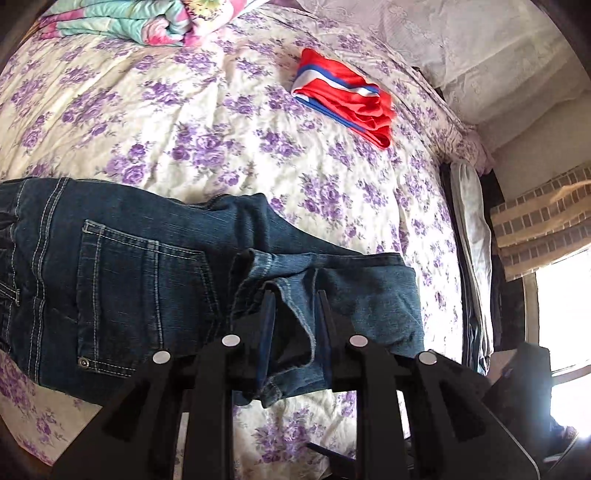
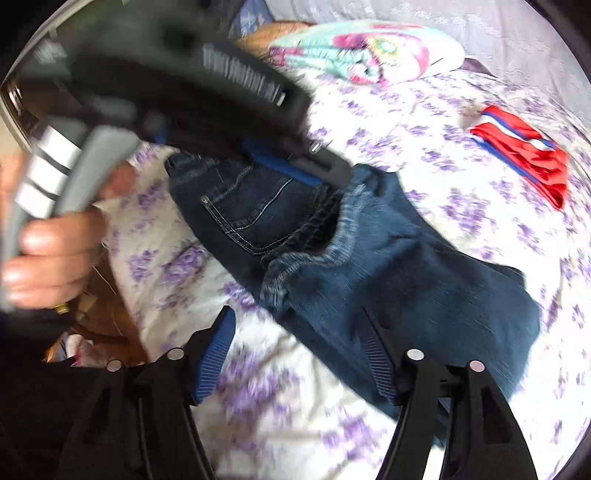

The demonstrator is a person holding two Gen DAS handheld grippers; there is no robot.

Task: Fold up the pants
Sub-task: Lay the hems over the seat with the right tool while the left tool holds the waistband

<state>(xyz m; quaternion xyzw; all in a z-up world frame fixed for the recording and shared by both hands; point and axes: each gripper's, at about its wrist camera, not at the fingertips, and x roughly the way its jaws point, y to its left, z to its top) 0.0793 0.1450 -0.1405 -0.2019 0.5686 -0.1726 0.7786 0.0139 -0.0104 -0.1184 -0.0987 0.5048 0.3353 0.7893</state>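
Dark blue jeans lie on a floral bedspread, back pocket up, with the leg ends folded over toward the waist. My left gripper is shut on the jeans' hem, which bunches between its fingers. In the right wrist view the jeans lie folded across the middle. My right gripper is open and empty just above the bed, its right finger over the denim, its left finger over the bedspread. The left gripper's body and the hand holding it show at upper left.
A folded red garment with blue and white stripes lies on the bed beyond the jeans; it also shows in the right wrist view. A folded pastel blanket lies at the far end. The bed's edge and a window are to the right.
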